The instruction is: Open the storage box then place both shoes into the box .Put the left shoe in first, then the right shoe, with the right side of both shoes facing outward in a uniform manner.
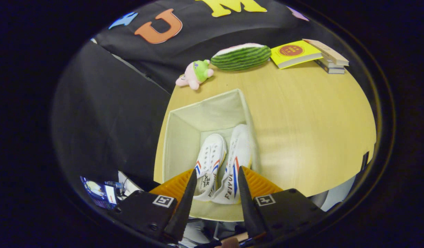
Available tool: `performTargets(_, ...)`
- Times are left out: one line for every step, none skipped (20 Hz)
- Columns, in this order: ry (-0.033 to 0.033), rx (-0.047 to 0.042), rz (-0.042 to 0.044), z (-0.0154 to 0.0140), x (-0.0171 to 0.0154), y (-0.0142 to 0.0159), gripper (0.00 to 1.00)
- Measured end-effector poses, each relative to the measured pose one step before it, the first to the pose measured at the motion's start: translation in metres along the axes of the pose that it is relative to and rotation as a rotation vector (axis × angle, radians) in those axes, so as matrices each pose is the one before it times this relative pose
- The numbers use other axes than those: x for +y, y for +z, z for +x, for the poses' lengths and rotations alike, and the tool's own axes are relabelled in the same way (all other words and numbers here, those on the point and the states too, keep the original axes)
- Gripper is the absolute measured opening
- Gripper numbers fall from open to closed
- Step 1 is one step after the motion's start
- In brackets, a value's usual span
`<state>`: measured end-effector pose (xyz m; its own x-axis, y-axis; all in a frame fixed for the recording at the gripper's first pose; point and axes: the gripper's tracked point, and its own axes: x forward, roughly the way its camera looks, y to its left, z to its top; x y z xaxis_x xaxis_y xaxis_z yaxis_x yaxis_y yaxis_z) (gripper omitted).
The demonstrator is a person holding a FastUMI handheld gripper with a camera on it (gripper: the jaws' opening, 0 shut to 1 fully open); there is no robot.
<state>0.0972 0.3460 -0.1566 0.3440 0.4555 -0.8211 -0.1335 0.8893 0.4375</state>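
An open beige fabric storage box [205, 103] stands on the wooden table [301, 137], just ahead of and below my fingers. Two white canvas shoes with red and blue stripes lie side by side inside it, toes pointing away from me. One shoe [210, 156] shows its eyelets from above. The other shoe [238, 151] leans on its side against the box wall, with its striped flank showing. My gripper [217, 171] hovers above the heel ends with its fingers spread apart. Both shoes show through the gap and neither finger touches them.
Beyond the box, near the table's far edge, lie a pink and green plush toy [195, 74], a watermelon-slice plush [241, 57], a yellow book [292, 53] and a small stack of books [330, 60]. The table's edge runs close along the box, with black cloth beyond it.
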Motion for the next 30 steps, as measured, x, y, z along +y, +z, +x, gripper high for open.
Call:
performTargets(-0.00516, -0.03755, -0.02587, -0.00563, 0.00081, 0.00547, 0.72)
performTargets(-0.00972, -0.04525, -0.02869, -0.00442, -0.00127, 0.00878, 0.72)
performTargets(-0.01018, -0.05666, -0.02829, -0.00599, -0.00142, 0.00927, 0.74)
performTargets(-0.00922, -0.05858, -0.02328, -0.0057, -0.00246, 0.01055, 0.75)
performTargets(-0.01439, -0.06896, -0.01382, -0.00601, -0.00395, 0.01073, 0.76)
performTargets(-0.00937, -0.06722, -0.00753, -0.00557, -0.00301, 0.0096, 0.76)
performTargets(-0.01018, -0.06298, -0.0106, -0.00527, -0.00281, 0.00809, 0.77)
performTargets(-0.01228, -0.04798, -0.01523, -0.00585, -0.00565, 0.00618, 0.78)
performTargets(-0.0054, -0.04283, -0.01187, -0.00611, -0.00346, 0.00634, 0.83)
performTargets(-0.01098, -0.04109, -0.01614, -0.00544, -0.00429, 0.00531, 0.84)
performTargets(-0.01832, -0.05323, -0.00709, -0.0074, -0.00717, 0.00857, 0.84)
performTargets(-0.01524, -0.05562, -0.00635, -0.01025, -0.00447, 0.011, 0.85)
performTargets(-0.01031, -0.05901, -0.01729, -0.00631, -0.00397, 0.00975, 0.86)
performTargets(-0.01325, -0.06269, -0.02045, -0.00733, -0.0046, 0.01167, 0.89)
performTargets(-0.01689, -0.05407, -0.02435, -0.00736, -0.00603, 0.00862, 0.91)
performTargets(-0.01647, -0.04193, -0.0216, -0.00717, -0.00501, 0.0067, 0.95)
performTargets(-0.01292, -0.03259, -0.01603, -0.00812, -0.00497, 0.00389, 0.99)
performTargets(-0.00744, -0.0326, -0.01335, -0.00675, -0.00328, 0.00447, 1.0)
performTargets(-0.01375, -0.02824, -0.01537, -0.00677, -0.00433, 0.00196, 1.0)
performTargets(-0.00774, -0.02382, -0.01683, -0.00715, -0.00331, 0.00254, 1.0)
performTargets(-0.00529, -0.01859, -0.0117, -0.00517, -0.00145, 0.00035, 1.0)
performTargets(-0.00032, -0.01072, 0.00299, -0.00952, -0.00436, -0.00103, 1.0)
performTargets(0.01034, -0.00858, 0.00763, -0.00636, 0.00195, -0.00127, 1.0)
performTargets(0.00925, -0.00512, 0.00937, -0.00665, 0.00135, -0.00155, 1.0)
performTargets(0.01141, -0.00823, 0.00596, -0.00523, 0.00134, -0.00036, 1.0)
performTargets(0.00926, -0.01299, -0.00435, -0.00353, 0.00137, 0.00105, 1.0)
performTargets(-0.00445, -0.01194, -0.00424, -0.00256, -0.00244, 0.0002, 1.0)
performTargets(0.00062, -0.00849, 0.00008, -0.0026, 0.00074, 0.00039, 1.0)
performTargets(0.00145, -0.00465, -0.00143, -0.00158, 0.0018, 0.0004, 1.0)
performTargets(0.0041, -0.00176, -0.00658, -0.00272, 0.00177, -0.00054, 1.0)
